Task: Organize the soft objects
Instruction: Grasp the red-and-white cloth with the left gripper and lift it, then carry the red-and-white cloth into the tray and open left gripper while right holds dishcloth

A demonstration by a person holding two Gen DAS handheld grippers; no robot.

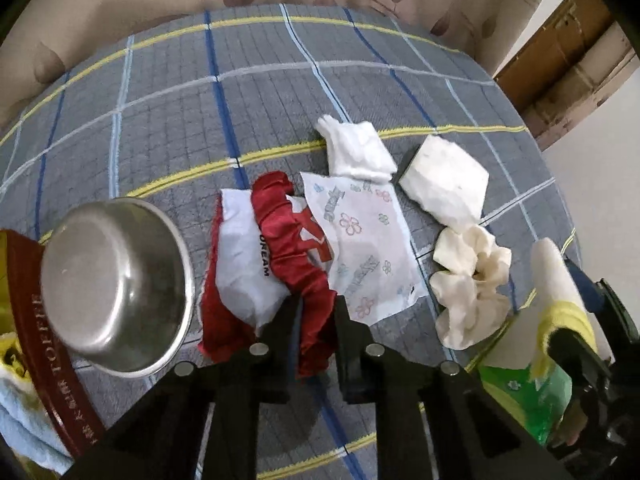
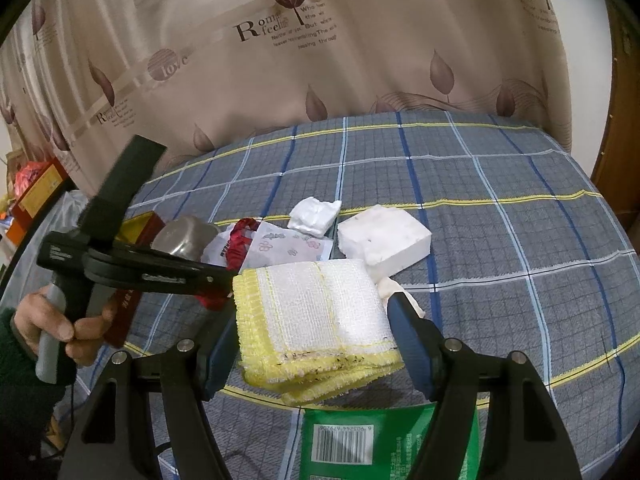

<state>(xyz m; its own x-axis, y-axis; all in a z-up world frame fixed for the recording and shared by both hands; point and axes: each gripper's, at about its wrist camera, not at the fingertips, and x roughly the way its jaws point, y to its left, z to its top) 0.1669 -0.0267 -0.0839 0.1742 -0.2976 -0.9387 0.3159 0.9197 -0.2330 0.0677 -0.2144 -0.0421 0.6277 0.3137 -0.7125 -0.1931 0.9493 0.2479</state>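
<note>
One steel bowl (image 1: 116,288), one red cloth (image 1: 296,248)

Your left wrist camera looks steeply down along its fingers (image 1: 288,320) onto the checked bed cover (image 1: 160,120), close above the red and white cloth (image 1: 280,248) and the steel bowl (image 1: 116,288). Your right wrist camera sits further back and tilts less, taking in the leaf-print curtain (image 2: 320,60) behind the bed. Both views share the white foam block (image 1: 444,184), the folded white cloth (image 1: 360,152), the flower-print sheet (image 1: 360,240), and the yellow-edged cloth (image 2: 320,312).
</note>
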